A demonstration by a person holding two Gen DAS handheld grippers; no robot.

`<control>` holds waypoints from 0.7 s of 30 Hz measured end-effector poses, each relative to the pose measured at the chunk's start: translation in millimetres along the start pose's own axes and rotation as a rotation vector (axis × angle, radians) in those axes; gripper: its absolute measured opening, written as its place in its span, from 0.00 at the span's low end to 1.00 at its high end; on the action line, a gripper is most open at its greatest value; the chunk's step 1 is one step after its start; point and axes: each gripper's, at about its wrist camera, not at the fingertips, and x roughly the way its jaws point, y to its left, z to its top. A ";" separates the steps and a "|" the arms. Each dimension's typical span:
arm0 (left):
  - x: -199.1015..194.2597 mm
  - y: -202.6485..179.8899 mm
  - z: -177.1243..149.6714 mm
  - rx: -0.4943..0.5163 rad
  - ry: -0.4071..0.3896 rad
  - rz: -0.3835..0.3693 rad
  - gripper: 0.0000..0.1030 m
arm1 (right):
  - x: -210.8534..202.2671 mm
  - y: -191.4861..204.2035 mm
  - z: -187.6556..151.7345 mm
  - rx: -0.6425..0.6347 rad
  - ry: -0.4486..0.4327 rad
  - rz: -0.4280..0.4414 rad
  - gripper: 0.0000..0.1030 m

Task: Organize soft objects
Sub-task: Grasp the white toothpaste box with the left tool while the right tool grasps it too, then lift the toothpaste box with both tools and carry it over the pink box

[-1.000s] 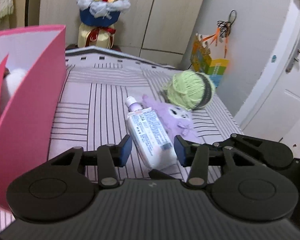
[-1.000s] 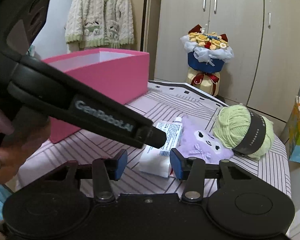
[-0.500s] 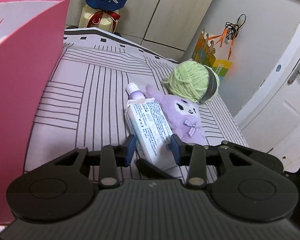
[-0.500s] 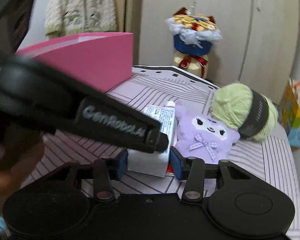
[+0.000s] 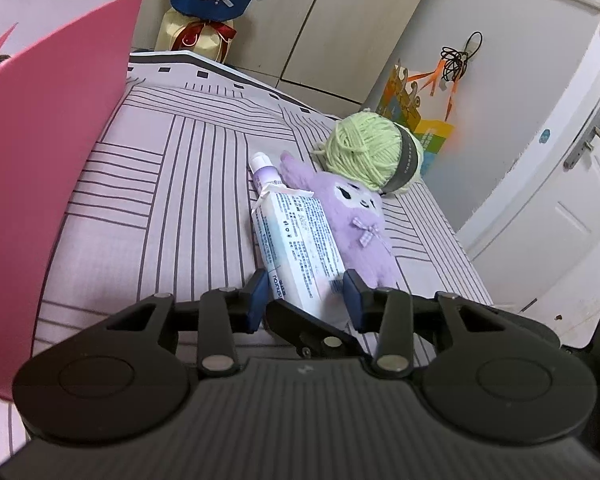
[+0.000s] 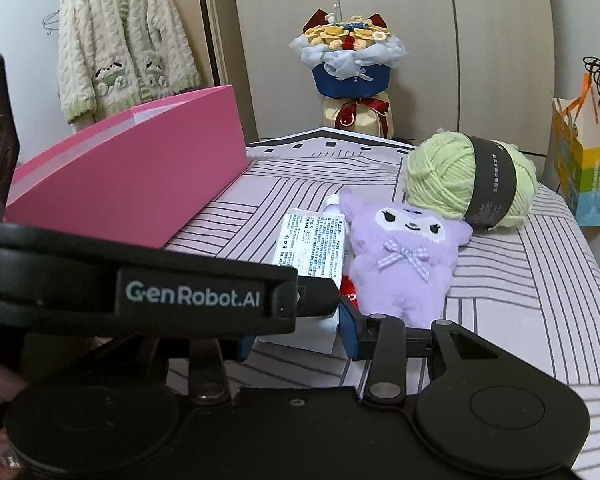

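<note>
A white tube (image 5: 296,236) with a lilac cap lies on the striped bed, beside a purple plush toy (image 5: 356,220) and a green yarn ball (image 5: 374,156). My left gripper (image 5: 306,294) is open, its blue pads on either side of the tube's near end. My right gripper (image 6: 296,338) is open just behind the tube (image 6: 310,240), next to the plush toy (image 6: 406,256) and short of the yarn ball (image 6: 466,178). The left gripper's black body crosses the right wrist view and hides the right gripper's left finger.
A tall pink box (image 5: 40,168) stands open on the bed at the left; it also shows in the right wrist view (image 6: 140,176). A flower bouquet (image 6: 350,60) stands behind the bed by the wardrobe. A paper bag (image 6: 584,176) hangs at the right, near a white door (image 5: 580,184).
Both grippers have moved forward and down toward the tube. The left gripper's pads now flank the tube's near end, and the pink box has slid to the left edge of view.
</note>
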 end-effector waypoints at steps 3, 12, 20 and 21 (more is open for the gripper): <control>-6.6 -1.2 -3.4 0.006 0.003 0.003 0.38 | -5.5 4.4 -3.1 0.001 -0.004 -0.002 0.45; -32.3 -11.0 -17.7 0.028 0.013 0.027 0.38 | -27.8 15.9 -10.8 0.011 0.008 0.005 0.45; -64.2 -21.3 -31.4 0.067 -0.003 0.022 0.37 | -56.8 35.7 -16.8 -0.015 0.015 -0.016 0.45; -69.0 -22.7 -33.1 0.071 -0.006 0.021 0.37 | -60.4 38.6 -17.1 -0.019 0.016 -0.019 0.45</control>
